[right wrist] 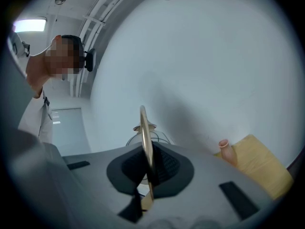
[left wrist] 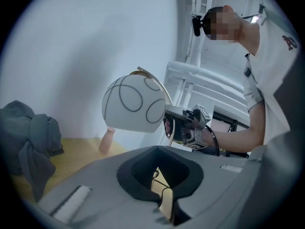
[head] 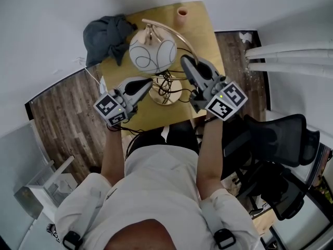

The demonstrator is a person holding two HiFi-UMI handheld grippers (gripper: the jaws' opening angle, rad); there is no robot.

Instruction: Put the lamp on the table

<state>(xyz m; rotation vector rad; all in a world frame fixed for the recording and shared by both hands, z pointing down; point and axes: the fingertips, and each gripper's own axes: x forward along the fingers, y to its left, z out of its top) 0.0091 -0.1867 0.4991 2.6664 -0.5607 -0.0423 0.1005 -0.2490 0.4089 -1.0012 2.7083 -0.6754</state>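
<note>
The fingers of our left gripper (left wrist: 163,197) are clenched on what looks like the thin gold rim of the base (head: 165,95) of the lamp (head: 156,61). The fingers of our right gripper (right wrist: 147,178) are clenched on the flat gold arm (right wrist: 144,132) that curves up to the white globe shade (left wrist: 136,106). The lamp stands at the near edge of the wooden desk (head: 205,33), with its black cord (head: 171,83) heaped over the base; we cannot tell if the base rests flat. To finish well, we should keep the lamp upright, seat the base farther from the edge, and only then let go. A grey cloth (head: 106,35) lies far left and a pink vase (head: 182,15) stands far right.
</note>
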